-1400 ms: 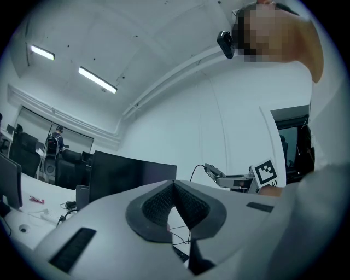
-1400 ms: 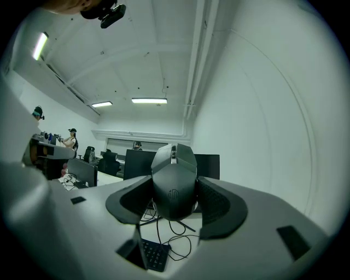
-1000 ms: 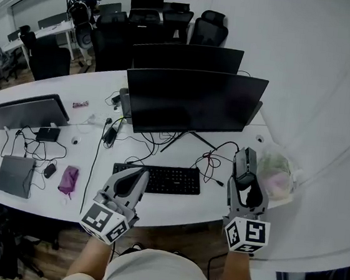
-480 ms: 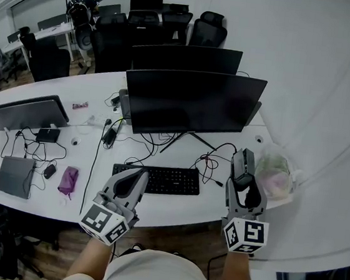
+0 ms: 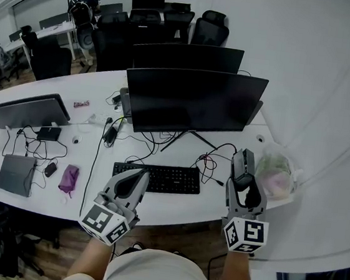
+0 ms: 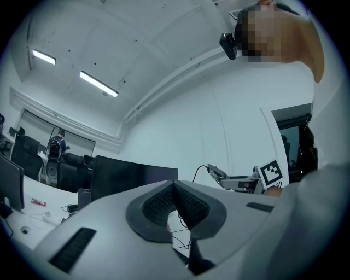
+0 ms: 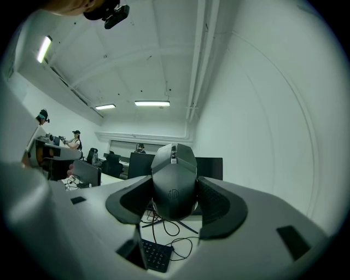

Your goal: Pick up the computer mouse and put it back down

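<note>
A dark grey computer mouse [image 7: 174,180] stands clamped between the jaws of my right gripper [image 7: 174,199], held up off the desk and pointing away from me. In the head view the mouse [image 5: 244,163] sits at the tip of the right gripper [image 5: 244,175], above the right end of the white desk [image 5: 214,206]. My left gripper [image 5: 138,179] hovers near the desk's front edge, just left of the black keyboard [image 5: 158,178]. Its jaws are shut together with nothing between them, as the left gripper view shows around the left gripper [image 6: 174,188].
Two black monitors [image 5: 192,100] stand behind the keyboard, with tangled cables [image 5: 207,162] at their foot. A clear bag [image 5: 276,176] lies at the desk's right end. To the left lie a laptop [image 5: 15,174], a pink pouch [image 5: 69,179] and another monitor [image 5: 27,112]. People work at far desks.
</note>
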A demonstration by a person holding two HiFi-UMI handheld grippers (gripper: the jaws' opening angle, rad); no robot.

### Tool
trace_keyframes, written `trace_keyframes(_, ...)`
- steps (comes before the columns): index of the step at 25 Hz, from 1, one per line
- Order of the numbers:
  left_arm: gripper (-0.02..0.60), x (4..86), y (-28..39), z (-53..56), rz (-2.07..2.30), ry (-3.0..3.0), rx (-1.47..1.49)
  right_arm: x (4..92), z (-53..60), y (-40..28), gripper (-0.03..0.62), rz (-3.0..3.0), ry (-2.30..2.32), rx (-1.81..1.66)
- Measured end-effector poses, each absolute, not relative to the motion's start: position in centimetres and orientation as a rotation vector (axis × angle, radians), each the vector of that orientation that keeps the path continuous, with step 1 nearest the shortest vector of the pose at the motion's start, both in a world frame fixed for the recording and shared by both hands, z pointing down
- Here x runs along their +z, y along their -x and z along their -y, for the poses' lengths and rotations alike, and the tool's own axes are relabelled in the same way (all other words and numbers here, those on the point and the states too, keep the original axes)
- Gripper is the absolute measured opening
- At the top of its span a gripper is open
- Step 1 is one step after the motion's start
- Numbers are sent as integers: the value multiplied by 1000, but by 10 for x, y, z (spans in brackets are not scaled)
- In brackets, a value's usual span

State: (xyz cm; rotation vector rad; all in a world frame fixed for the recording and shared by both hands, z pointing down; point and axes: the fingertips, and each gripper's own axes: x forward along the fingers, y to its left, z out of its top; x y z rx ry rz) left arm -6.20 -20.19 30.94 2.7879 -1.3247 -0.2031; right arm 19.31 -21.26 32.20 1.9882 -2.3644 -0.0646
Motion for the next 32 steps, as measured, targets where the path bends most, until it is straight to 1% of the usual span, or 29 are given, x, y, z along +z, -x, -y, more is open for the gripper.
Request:
trace_keyframes(13,8,321,52,197,1319,-2768,-137,364,219,-208,270,2313,-1969,51)
trace_keyframes(32,8,375,43,203,1318,-2632,-19,487,244,-234,270,2121,-1849,310)
